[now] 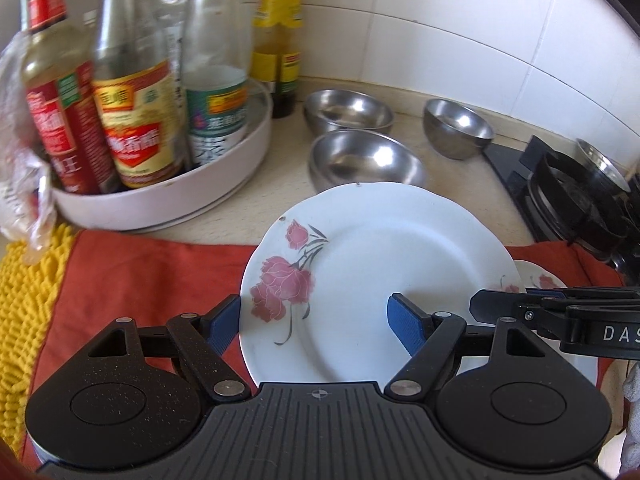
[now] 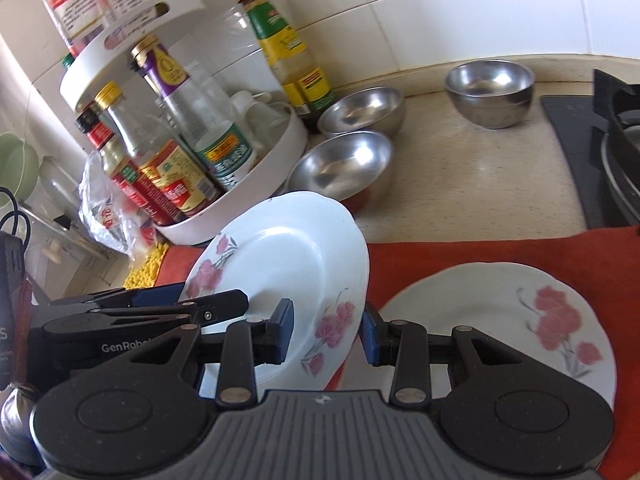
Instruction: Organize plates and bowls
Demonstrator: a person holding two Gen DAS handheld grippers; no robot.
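A white plate with pink flowers (image 1: 380, 264) is held tilted above the orange cloth (image 1: 140, 276). My left gripper (image 1: 316, 324) has its blue pads on either side of the plate's near rim, open with a gap. My right gripper (image 2: 326, 334) straddles the same plate (image 2: 288, 264) at its right rim, jaws apart. A second flowered plate (image 2: 500, 320) lies flat on the cloth at the right. Three steel bowls (image 1: 368, 160) (image 1: 348, 110) (image 1: 458, 126) stand on the counter behind.
A white two-tier turntable (image 2: 248, 196) with several sauce bottles stands at the left. A green-capped bottle (image 2: 288, 52) stands by the wall. A gas stove (image 1: 576, 196) with a pan is at the right. A yellow mat (image 1: 24, 300) lies at the left.
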